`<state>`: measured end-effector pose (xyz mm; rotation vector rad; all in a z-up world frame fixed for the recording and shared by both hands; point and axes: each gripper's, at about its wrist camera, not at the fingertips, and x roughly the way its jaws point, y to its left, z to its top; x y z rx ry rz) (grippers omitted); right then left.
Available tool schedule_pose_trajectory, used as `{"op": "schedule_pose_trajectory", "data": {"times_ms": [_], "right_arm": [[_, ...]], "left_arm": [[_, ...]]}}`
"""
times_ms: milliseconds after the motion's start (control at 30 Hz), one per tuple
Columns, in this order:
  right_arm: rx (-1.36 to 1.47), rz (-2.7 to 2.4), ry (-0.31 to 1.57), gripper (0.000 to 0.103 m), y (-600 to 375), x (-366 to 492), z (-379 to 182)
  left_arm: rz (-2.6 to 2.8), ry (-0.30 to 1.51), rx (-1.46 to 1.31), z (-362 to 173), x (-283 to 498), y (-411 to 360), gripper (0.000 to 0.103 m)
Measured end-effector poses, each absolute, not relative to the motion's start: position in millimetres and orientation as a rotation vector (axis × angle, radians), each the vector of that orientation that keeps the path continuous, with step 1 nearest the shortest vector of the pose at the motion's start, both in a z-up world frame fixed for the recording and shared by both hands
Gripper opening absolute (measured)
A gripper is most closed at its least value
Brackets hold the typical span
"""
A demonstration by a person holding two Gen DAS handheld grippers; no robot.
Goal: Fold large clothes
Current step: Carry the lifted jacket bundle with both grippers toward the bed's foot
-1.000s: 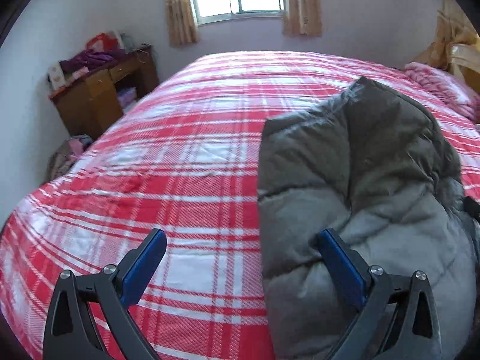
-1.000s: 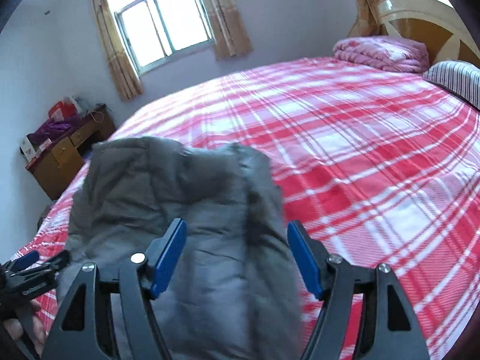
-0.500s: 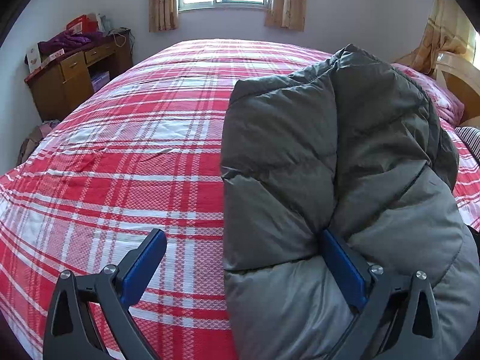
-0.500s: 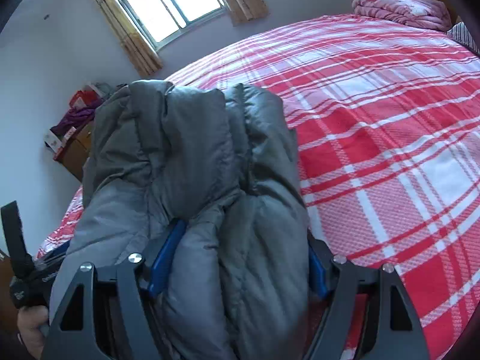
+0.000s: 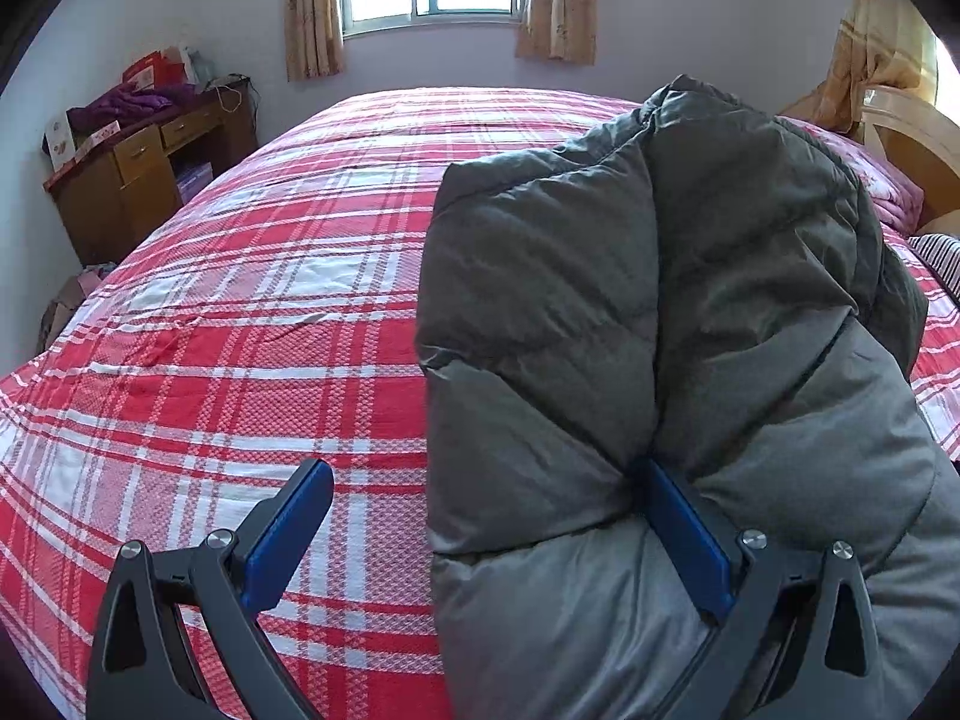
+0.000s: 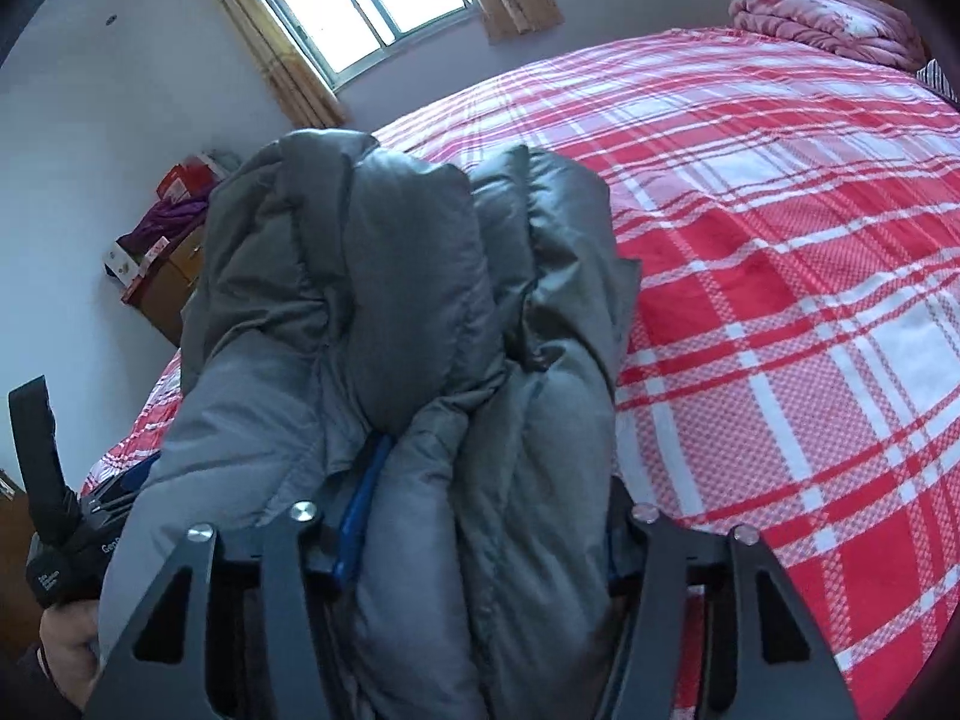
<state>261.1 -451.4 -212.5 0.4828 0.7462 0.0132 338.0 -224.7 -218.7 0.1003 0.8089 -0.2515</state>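
Left to right. Brown wooden desk (image 5: 141, 177) is standing against the far-left wall, purple cloth heaped on top. Red-and-white plaid bedspread (image 5: 270, 324) is covering the bed. Left gripper (image 5: 480, 534) is sitting with jaws wide; its left blue pad (image 5: 288, 534) is hanging over bare plaid, its right pad is pressing into the puffy grey quilted down jacket (image 5: 660, 330), nothing clamped. Jacket is lying bundled on the near right part of the bed, long axis running away from the cameras toward the window wall, far end rising in a rounded hump. Right gripper (image 6: 474, 534) is clamping a thick fold of the jacket (image 6: 372, 312) between its blue pads. Folded pink quilt (image 6: 828, 24) is lying at the headboard, far right.
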Motion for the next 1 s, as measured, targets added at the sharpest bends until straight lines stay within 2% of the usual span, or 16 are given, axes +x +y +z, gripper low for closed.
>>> {"op": "schedule_pose_trajectory", "data": {"times_ms": [67, 167, 233, 333, 400, 433, 467, 567, 667, 733, 1000], "right_arm": [[0.507, 0.021, 0.755, 0.062, -453, 265, -214], [0.504, 0.065, 0.737, 0.045, -446, 261, -213], [0.506, 0.067, 0.74, 0.045, -446, 262, -215], [0.565, 0.085, 0.75, 0.048, -452, 267, -218], [0.556, 0.082, 0.747, 0.045, -451, 267, -217], [0.547, 0.079, 0.747, 0.041, -450, 267, -216], [0.539, 0.085, 0.743, 0.032, -448, 267, -215], [0.524, 0.109, 0.729, 0.025, -441, 264, -212], [0.513, 0.114, 0.709, 0.022, -439, 260, -208], [0.513, 0.118, 0.687, 0.021, -436, 255, -205], [0.493, 0.219, 0.54, 0.02, -402, 213, -158]], "left_arm": [[-0.269, 0.8, 0.114, -219, 338, -228, 0.101], [-0.324, 0.782, 0.131, -218, 334, -235, 0.091], [-0.355, 0.778, 0.138, -216, 332, -241, 0.077], [-0.371, 0.762, 0.172, -214, 327, -251, 0.068], [-0.394, 0.758, 0.186, -213, 325, -256, 0.059], [-0.402, 0.754, 0.196, -212, 324, -259, 0.05], [-0.406, 0.743, 0.218, -210, 321, -262, 0.039], [-0.388, 0.697, 0.293, -204, 309, -272, 0.023], [-0.37, 0.676, 0.306, -195, 302, -271, 0.015], [-0.361, 0.661, 0.28, -180, 294, -266, 0.013], [-0.356, 0.462, 0.248, -96, 223, -215, 0.012]]}}
